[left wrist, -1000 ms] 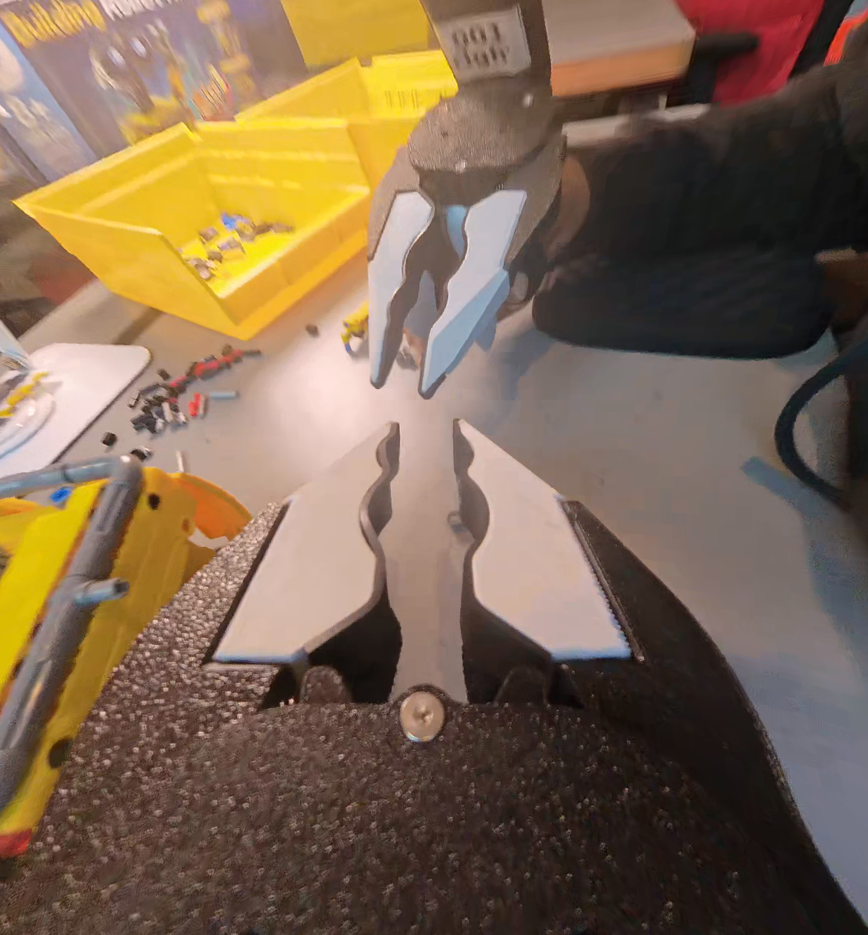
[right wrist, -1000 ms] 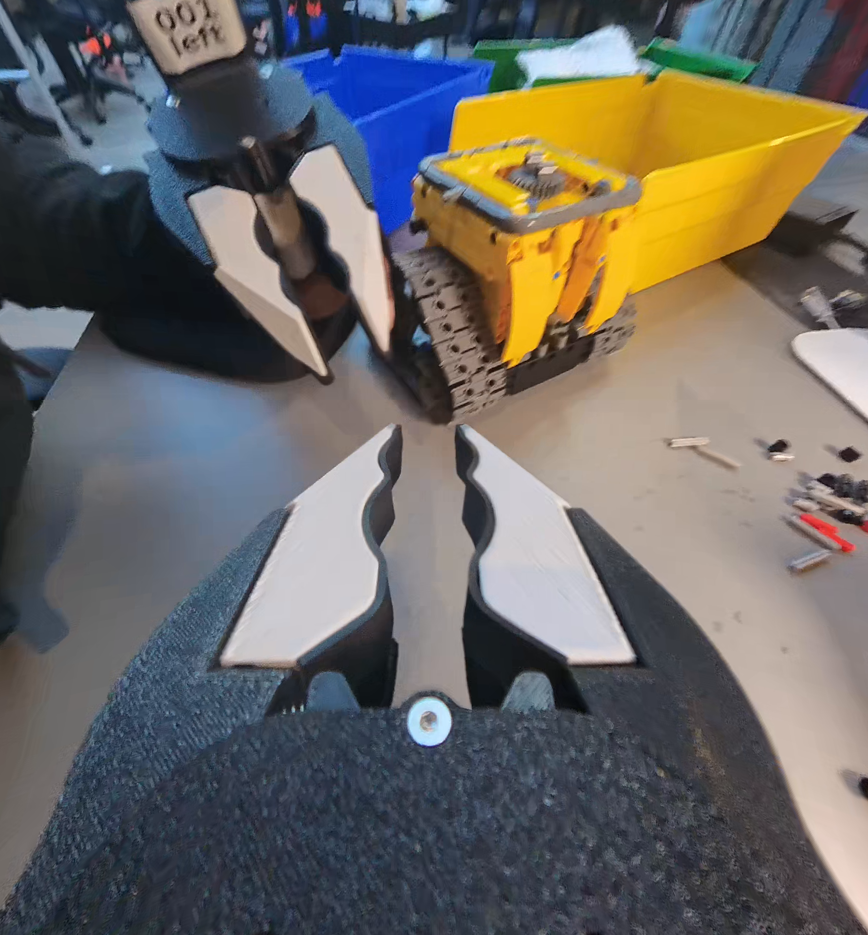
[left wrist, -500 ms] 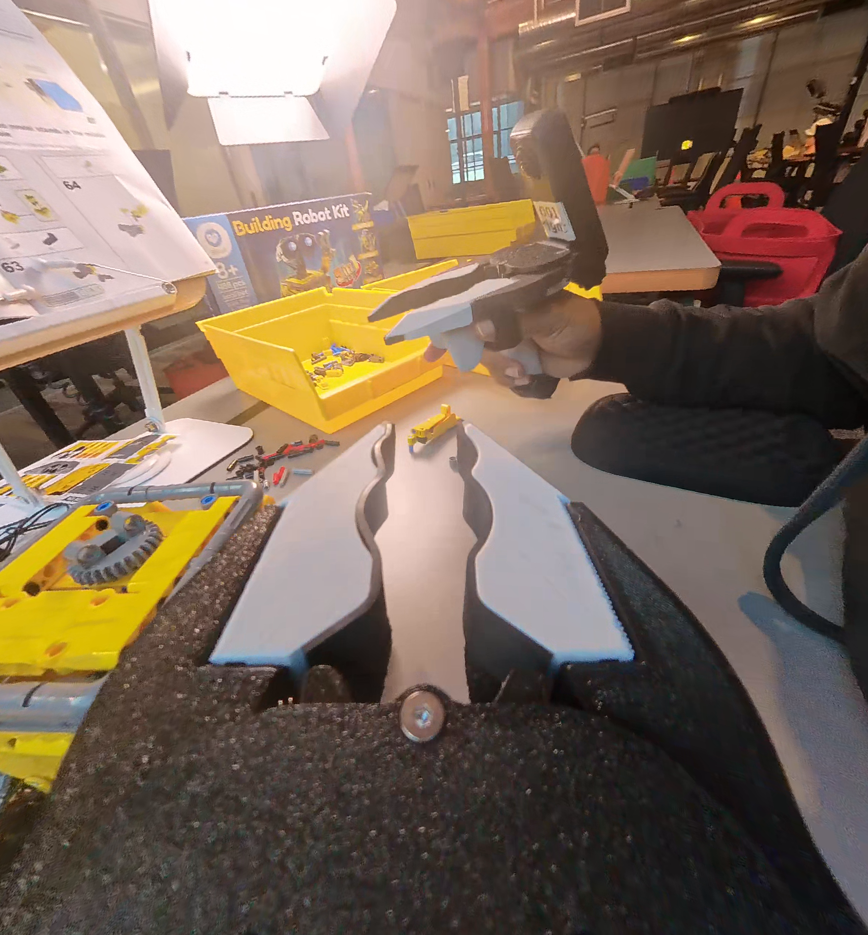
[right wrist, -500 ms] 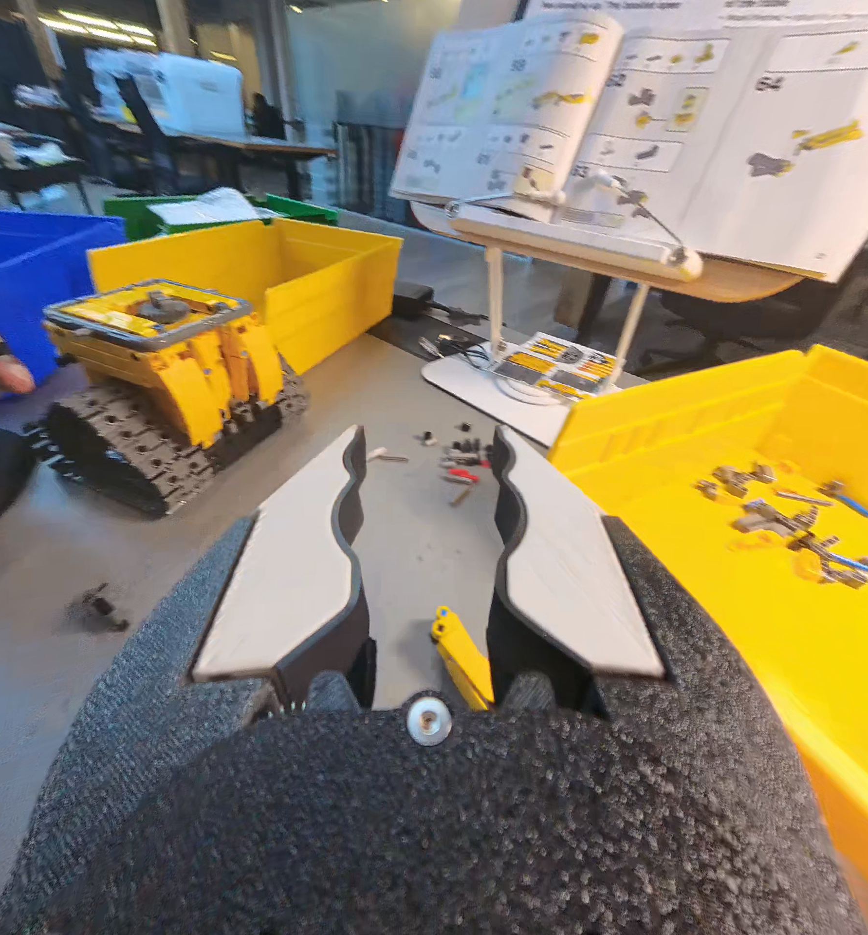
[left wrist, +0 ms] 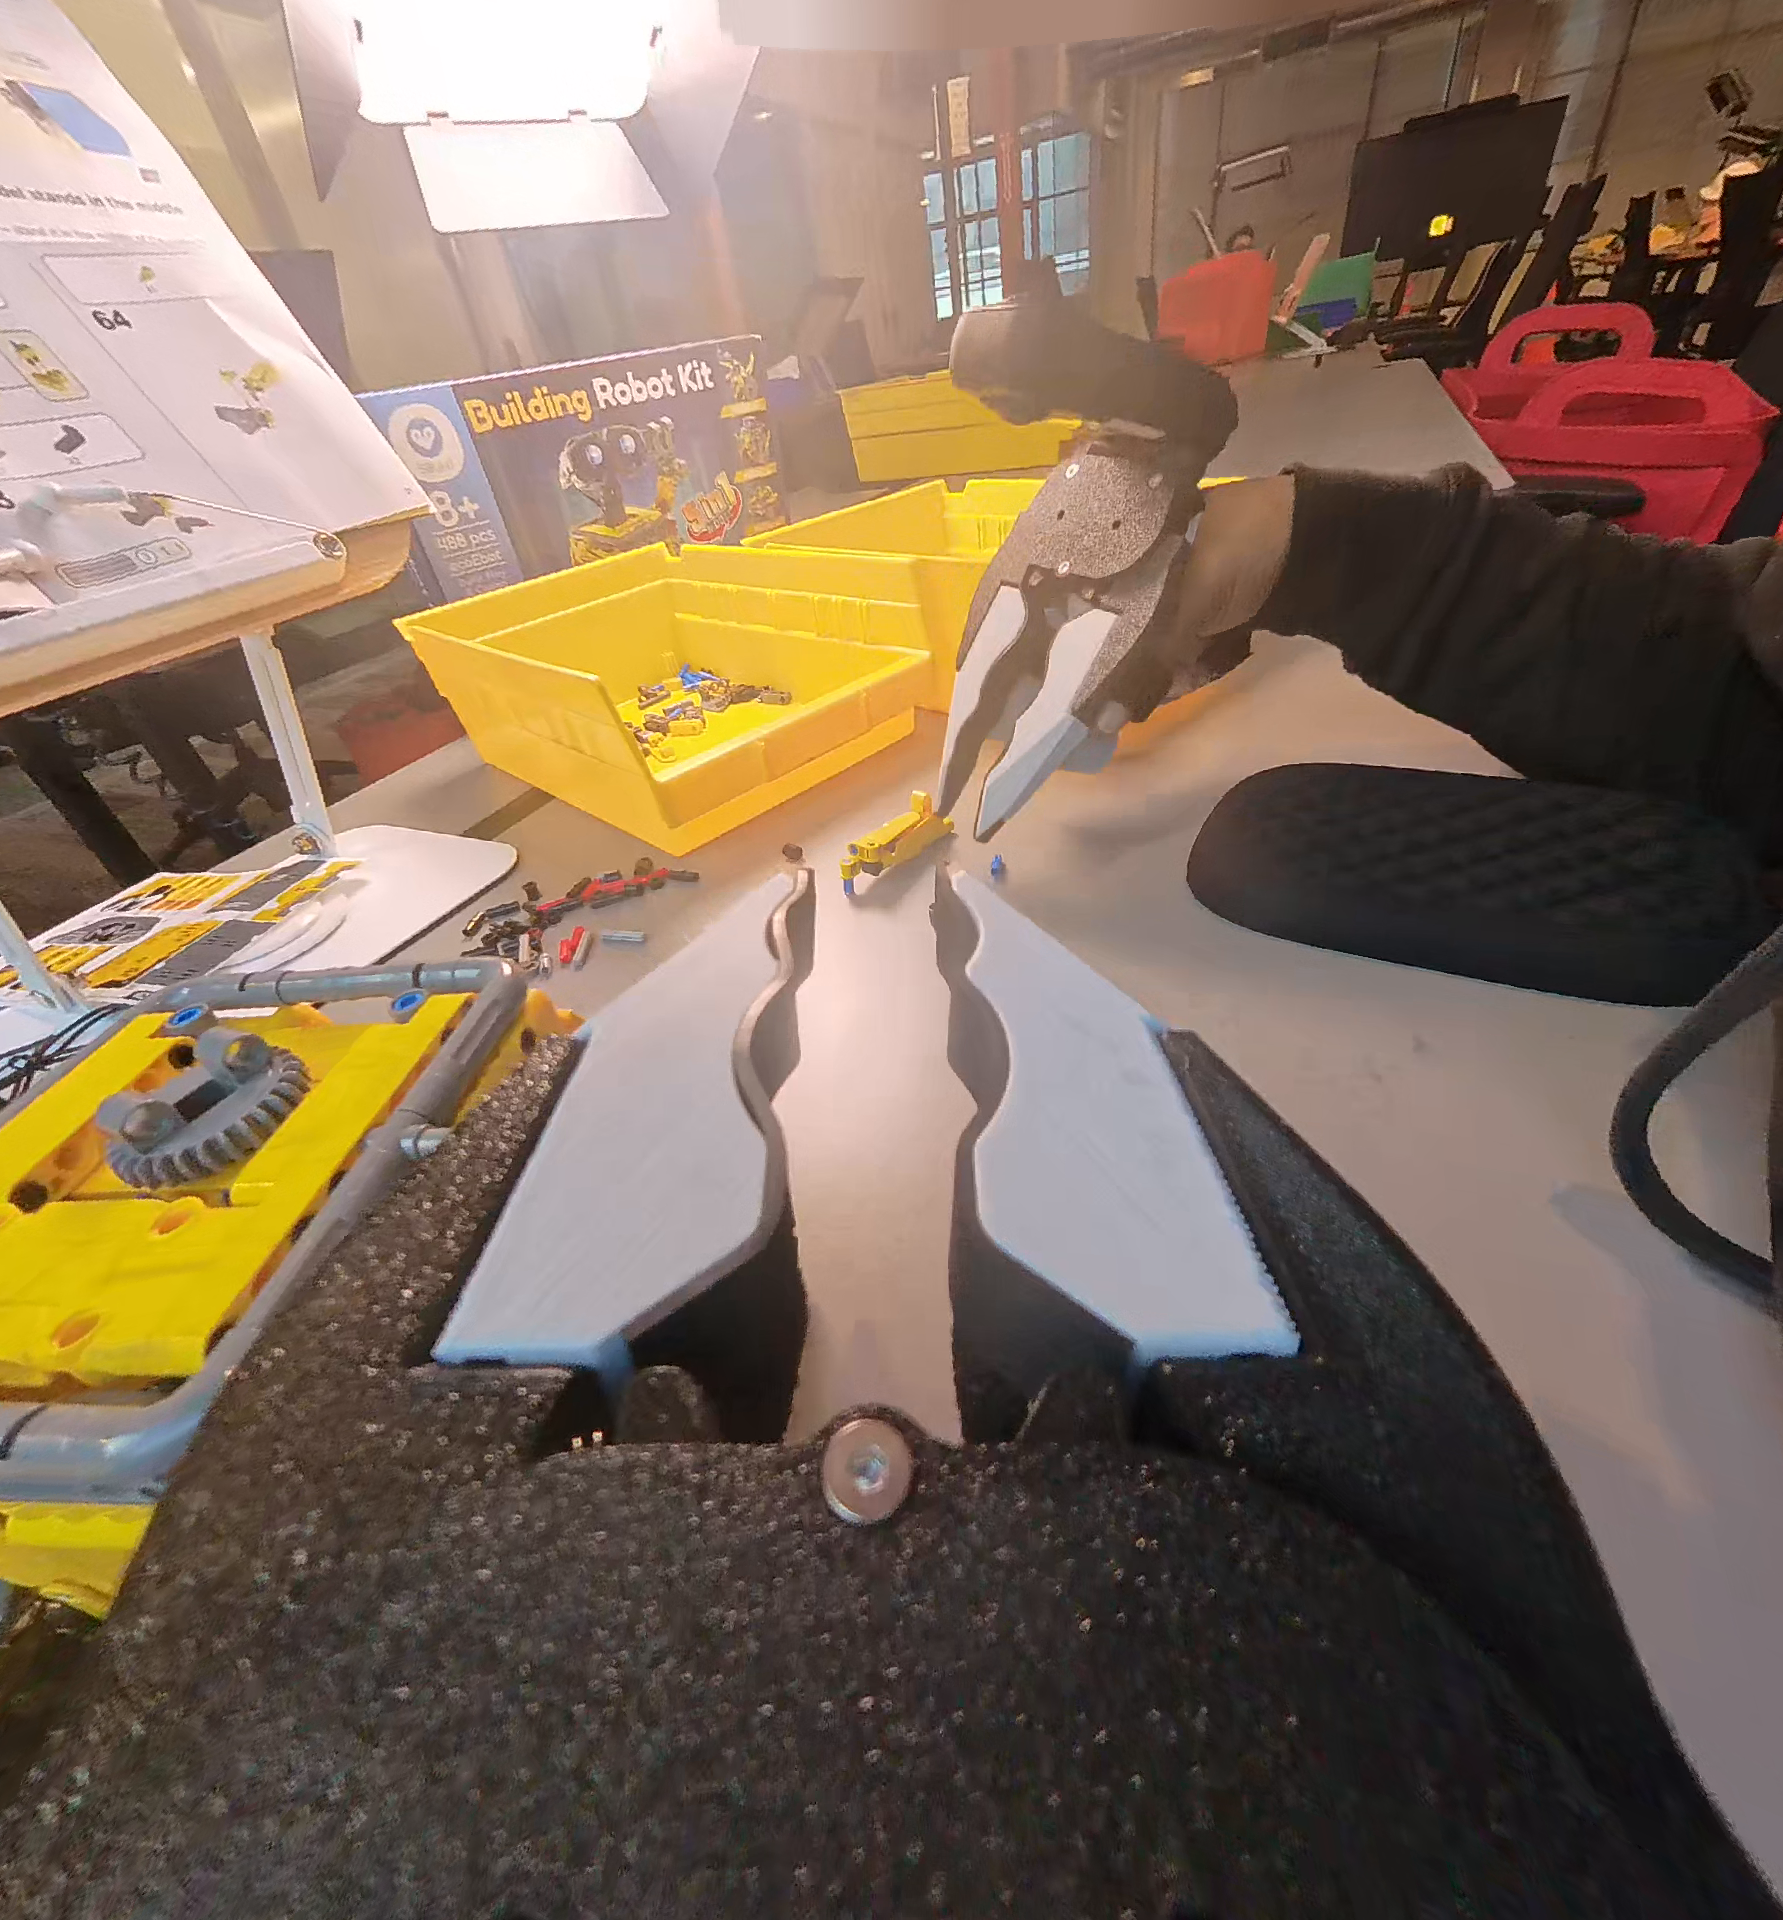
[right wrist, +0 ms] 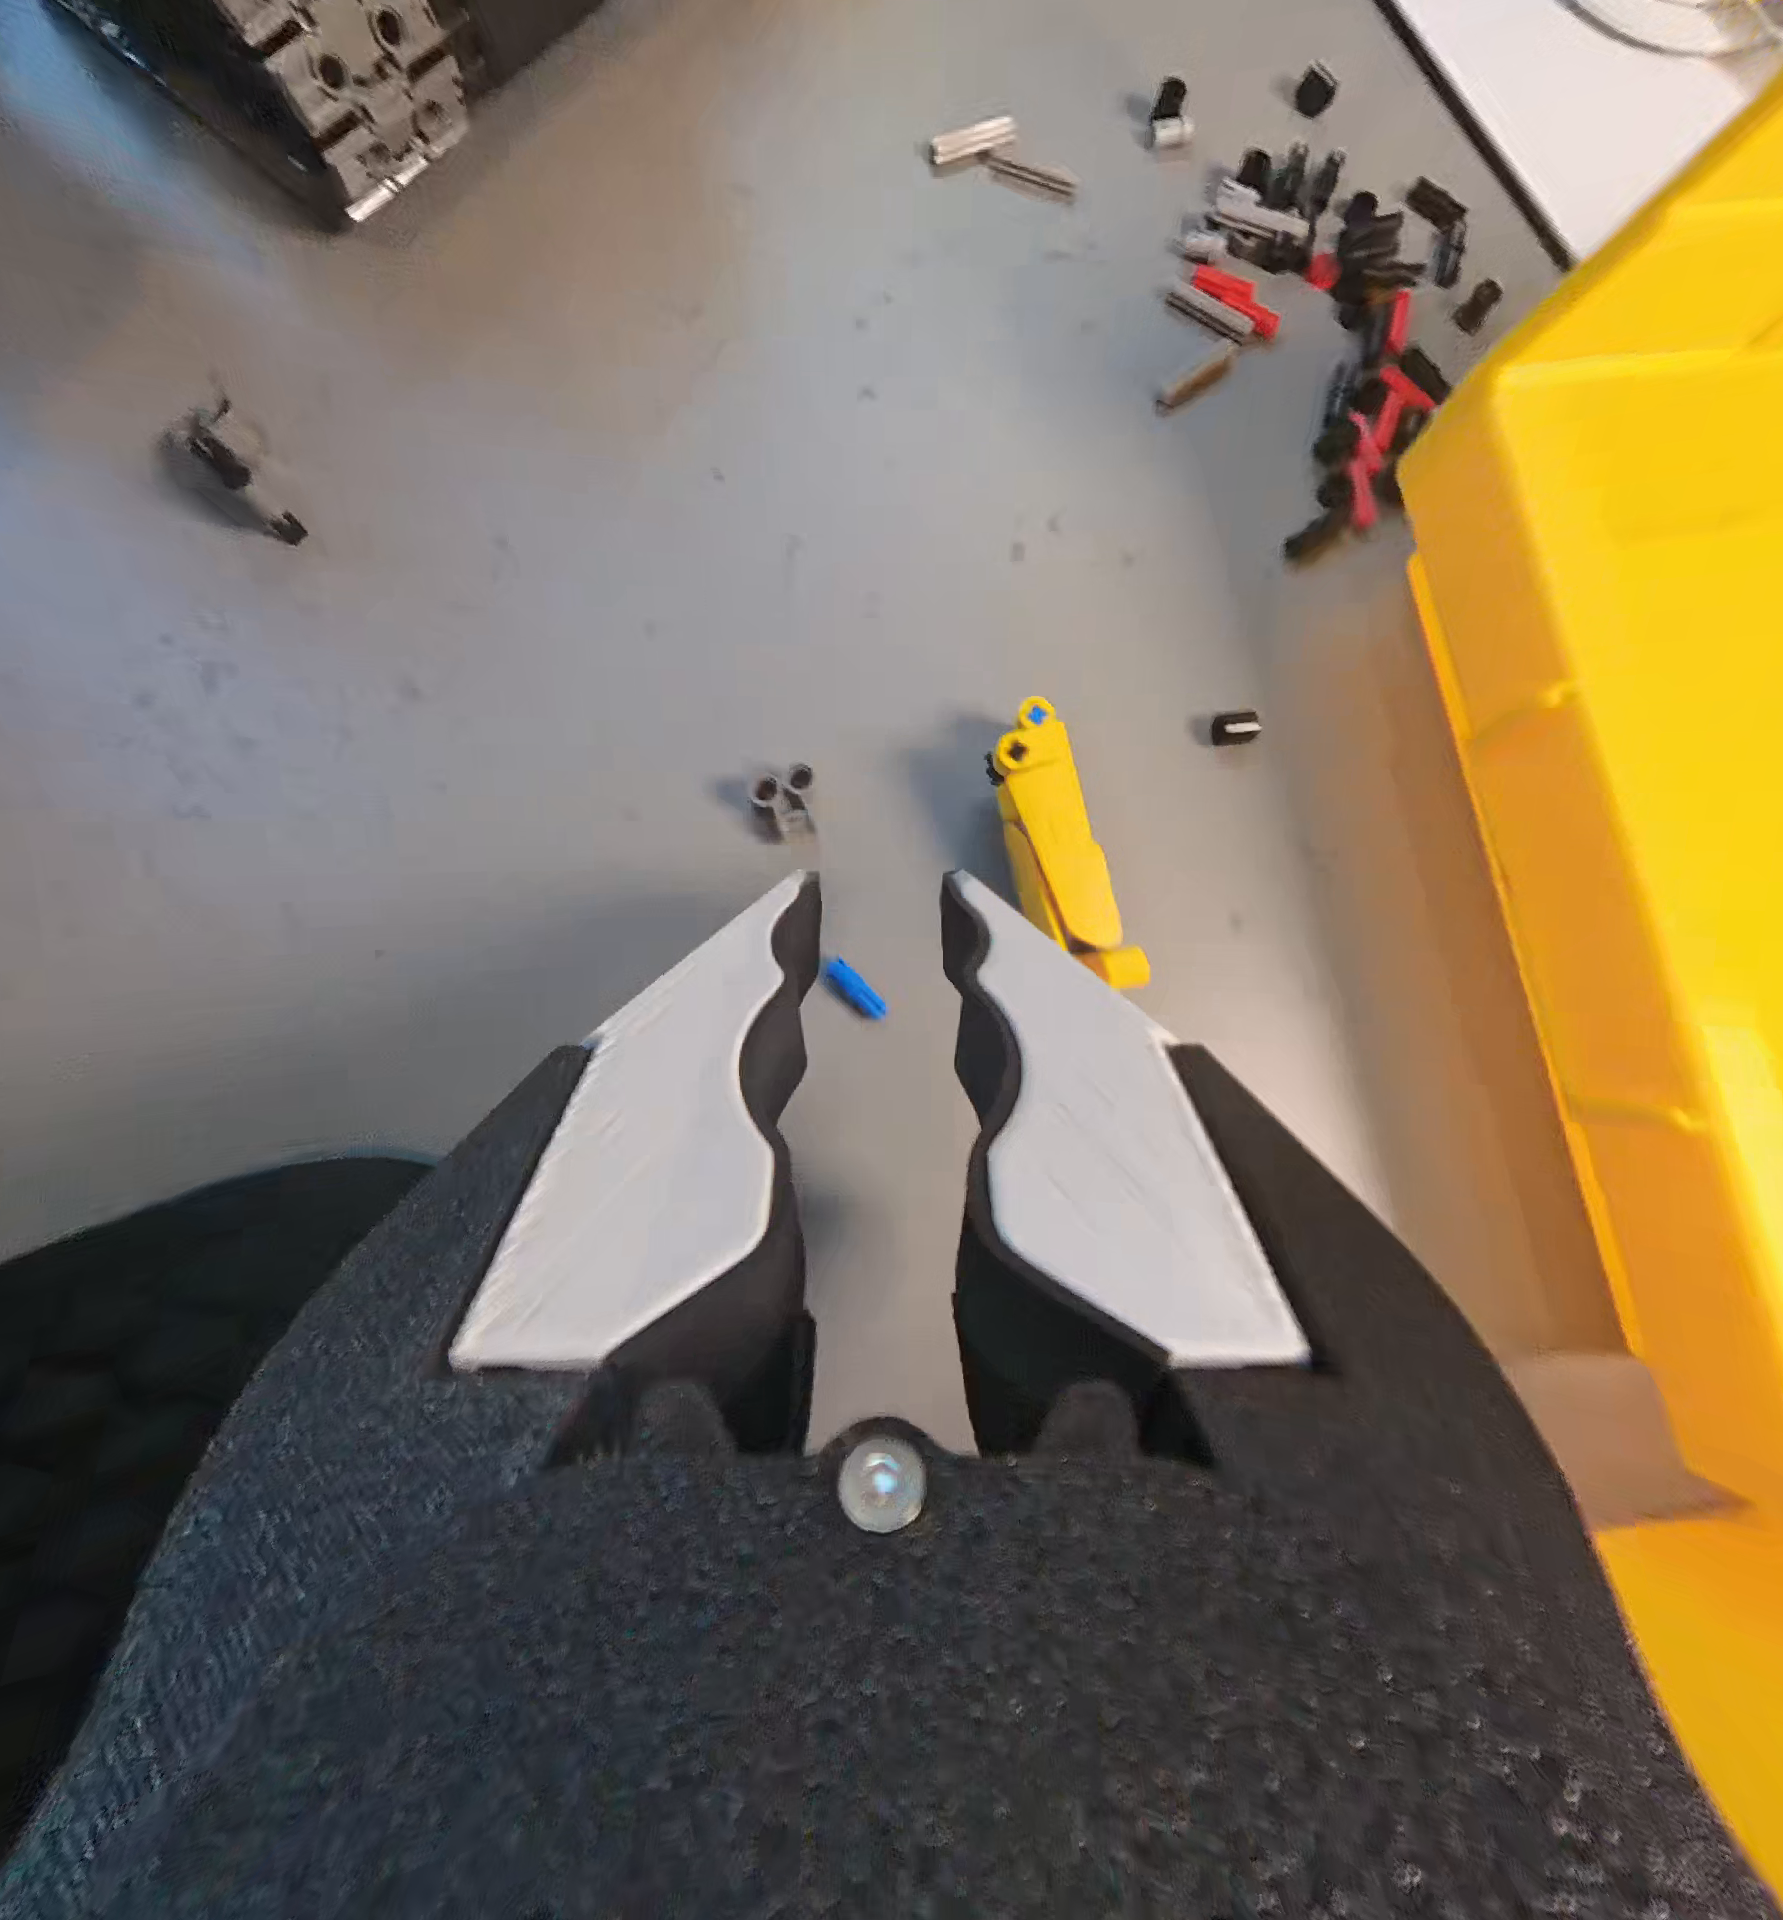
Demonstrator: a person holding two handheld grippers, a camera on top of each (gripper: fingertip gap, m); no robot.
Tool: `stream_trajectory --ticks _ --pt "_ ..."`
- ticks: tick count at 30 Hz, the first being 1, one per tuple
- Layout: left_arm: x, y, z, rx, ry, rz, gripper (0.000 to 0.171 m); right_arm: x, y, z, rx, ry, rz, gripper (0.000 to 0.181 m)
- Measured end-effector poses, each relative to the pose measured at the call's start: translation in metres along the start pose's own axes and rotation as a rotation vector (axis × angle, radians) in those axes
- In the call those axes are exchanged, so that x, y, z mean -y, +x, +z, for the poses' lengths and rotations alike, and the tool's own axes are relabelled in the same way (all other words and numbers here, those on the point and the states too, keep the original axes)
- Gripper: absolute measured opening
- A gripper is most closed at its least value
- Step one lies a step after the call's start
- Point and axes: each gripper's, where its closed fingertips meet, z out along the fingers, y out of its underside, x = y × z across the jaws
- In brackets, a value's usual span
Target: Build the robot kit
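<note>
Looking along the left tongs [left wrist: 871,883], the jaws stand parted and grasp nothing, low over the grey tabletop [left wrist: 1334,1091]. At 9 o'clock beside them sits a yellow tracked model [left wrist: 170,1195] with a grey gear on top. Ahead at 12 o'clock lies a small yellow assembly [left wrist: 897,836]; the right tongs [left wrist: 970,816], held by a gloved hand [left wrist: 1219,582], point down with one tip just beside it, parted and empty. At 11 o'clock stand a yellow bin [left wrist: 575,717] holding small parts, a scatter of black and red pins [left wrist: 575,914], and an open instruction booklet [left wrist: 108,343] on a stand.

Right wrist view: the right tongs [right wrist: 882,883] hang released above the tabletop [right wrist: 451,675]. A blue pin [right wrist: 854,987] lies between the fingers; the yellow assembly [right wrist: 1053,831] sits at 1 o'clock, partly behind the right finger. A grey connector [right wrist: 781,800] lies at 12 o'clock, the pins [right wrist: 1323,291] farther off at 1 o'clock, the bin [right wrist: 1645,727] at 3 o'clock.
</note>
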Motion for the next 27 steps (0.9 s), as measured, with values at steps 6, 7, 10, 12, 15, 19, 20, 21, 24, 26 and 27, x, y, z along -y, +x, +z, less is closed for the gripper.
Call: stream_trajectory --ticks 6,7,10,12,15,19,20,21,24,26,27 --pt "-0.004 0.005 0.002 -0.02 -0.022 0.024 0.021 -0.001 -0.015 0.027 0.027 -0.058 -0.06 0.024" --pt "-0.004 0.006 0.003 -0.025 -0.025 0.025 0.021 -0.001 -0.016 0.03 0.037 -0.062 -0.063 0.02" --pt "-0.006 0.007 0.003 -0.034 -0.033 0.023 0.021 0.009 -0.023 0.029 0.051 -0.011 -0.117 0.008" --pt "-0.007 0.008 0.004 -0.044 -0.042 0.021 0.022 0.018 -0.029 0.028 0.056 0.032 -0.178 0.008" --pt "-0.013 0.014 0.008 -0.085 -0.079 0.018 0.028 0.046 -0.055 0.021 0.109 0.193 -0.3 0.008" --pt "-0.023 0.024 0.013 -0.132 -0.141 0.051 0.035 0.092 -0.107 0.001 0.208 0.473 -0.426 0.007" --pt "-0.024 0.027 0.013 -0.147 -0.147 0.057 0.034 0.1 -0.117 -0.002 0.207 0.523 -0.464 0.008" --pt "-0.024 0.029 0.013 -0.156 -0.149 0.058 0.033 0.105 -0.125 -0.003 0.203 0.559 -0.496 0.008" --pt "-0.024 0.035 0.012 -0.211 -0.151 0.042 0.024 0.112 -0.14 -0.001 0.164 0.603 -0.589 0.008" --pt "-0.025 0.037 0.012 -0.223 -0.158 0.043 0.02 0.114 -0.148 -0.003 0.172 0.628 -0.608 0.008" --pt "-0.026 0.039 0.012 -0.235 -0.162 0.049 0.018 0.115 -0.149 -0.004 0.171 0.63 -0.609 0.008"
